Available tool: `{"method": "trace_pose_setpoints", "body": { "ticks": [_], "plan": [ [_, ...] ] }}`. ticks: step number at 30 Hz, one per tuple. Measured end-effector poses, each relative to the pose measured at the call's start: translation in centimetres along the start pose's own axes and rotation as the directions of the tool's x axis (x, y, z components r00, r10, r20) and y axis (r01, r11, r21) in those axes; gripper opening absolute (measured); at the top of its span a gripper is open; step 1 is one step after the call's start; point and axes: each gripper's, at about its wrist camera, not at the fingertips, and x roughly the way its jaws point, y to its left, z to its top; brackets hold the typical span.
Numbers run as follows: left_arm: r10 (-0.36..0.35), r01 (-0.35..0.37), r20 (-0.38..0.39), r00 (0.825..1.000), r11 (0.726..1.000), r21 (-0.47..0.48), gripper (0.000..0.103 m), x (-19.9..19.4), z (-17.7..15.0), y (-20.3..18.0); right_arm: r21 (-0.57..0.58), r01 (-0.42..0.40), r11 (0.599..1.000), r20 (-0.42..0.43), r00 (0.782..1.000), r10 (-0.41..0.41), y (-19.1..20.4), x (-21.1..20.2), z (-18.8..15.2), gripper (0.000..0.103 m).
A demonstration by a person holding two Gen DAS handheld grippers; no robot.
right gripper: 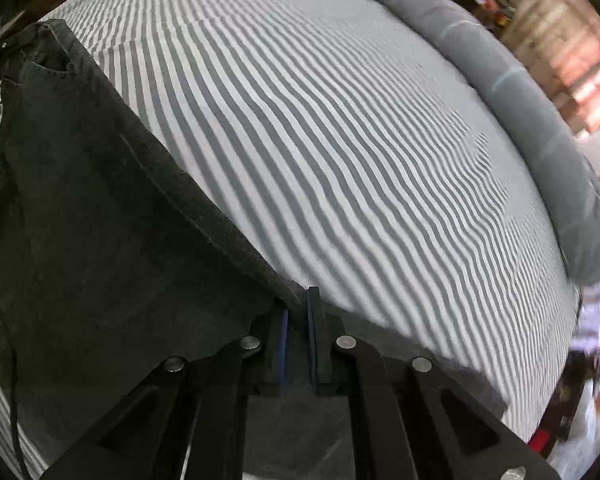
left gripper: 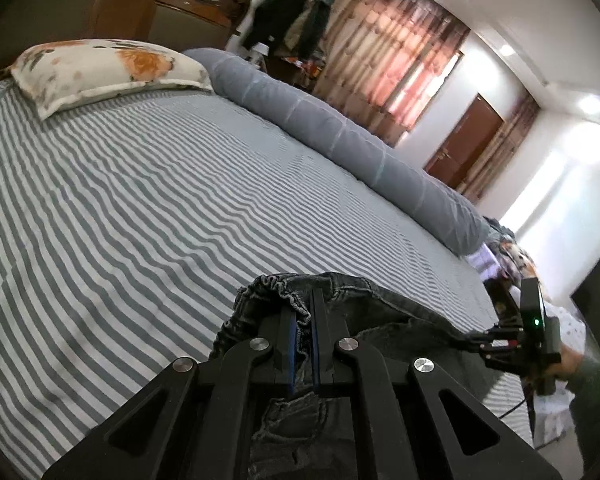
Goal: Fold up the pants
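Pinching the dark grey denim pants (left gripper: 372,304) over the striped bed (left gripper: 140,200) with left gripper (left gripper: 304,344) and right gripper (right gripper: 298,340) both clamped on fabric, heavy, floppy stuff, best held by seams.

Bed (left gripper: 140,200): grey-and-white striped cover, filled most of both frames. Floral pillow (left gripper: 108,68): orange and grey print, upper left, before a dark wooden headboard (left gripper: 132,4). Long grey bolster (left gripper: 340,136): ran diagonally toward lower right. Reddish curtains (left gripper: 400,52): upper right. Brown door (left gripper: 468,140): right.
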Motion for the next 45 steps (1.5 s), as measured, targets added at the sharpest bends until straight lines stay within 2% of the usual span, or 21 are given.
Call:
{"method": "trace_pose_setpoints", "body": {
  "ticks": [6,9,11,15,18,26,30,34,39,41,45],
  "plan": [
    [-0.011,0.020,-0.086,0.996,0.993,0.114,0.006,-2.2,-0.9,-0.5,0.095,0.077,0.992,0.020,0.997,-0.079,5.0,-4.2,-3.7,0.006],
    [-0.026,0.044,-0.147,0.989,0.991,0.125,0.006,-3.2,-1.1,-0.2,0.158,0.087,0.984,0.028,0.995,-0.092,7.2,-6.1,-5.9,0.006],
    [-0.013,0.039,-0.154,0.988,0.985,0.170,0.006,-4.0,-1.5,-0.3,0.191,0.091,0.977,0.033,0.995,-0.099,8.6,-7.0,-7.3,0.006],
    [0.032,0.023,-0.177,0.984,0.953,0.302,0.006,-5.5,-3.3,-1.4,0.267,0.092,0.959,0.032,0.994,-0.105,12.2,-7.9,-10.2,0.006],
    [0.055,0.024,-0.223,0.973,0.941,0.337,0.006,-6.4,-4.9,-1.5,0.355,0.056,0.933,0.030,0.997,-0.071,13.7,-7.8,-12.5,0.006],
    [0.137,-0.002,-0.283,0.949,0.902,0.432,0.007,-7.9,-8.6,-0.9,0.462,0.017,0.887,0.040,0.998,-0.040,17.5,-8.1,-16.4,0.006],
    [0.170,-0.021,-0.313,0.935,0.904,0.428,0.007,-8.4,-10.2,-0.1,0.481,-0.006,0.877,0.034,0.999,-0.011,19.8,-8.3,-17.7,0.006],
    [0.203,-0.034,-0.355,0.912,0.902,0.431,0.007,-8.5,-12.3,0.7,0.510,-0.017,0.860,0.011,1.000,0.013,21.8,-7.3,-19.2,0.006],
    [0.242,-0.055,-0.368,0.898,0.890,0.452,0.011,-8.7,-14.2,1.1,0.537,-0.001,0.843,-0.001,1.000,0.002,23.3,-6.2,-20.4,0.007],
    [0.235,-0.054,-0.397,0.887,0.908,0.416,0.013,-8.7,-14.1,1.5,0.566,-0.004,0.824,0.001,1.000,0.004,23.3,-6.0,-20.3,0.010],
    [0.188,-0.034,-0.439,0.878,0.941,0.335,0.021,-10.1,-13.4,2.1,0.621,-0.015,0.784,0.030,1.000,-0.005,23.2,-6.6,-20.7,0.014]
  ]
}}
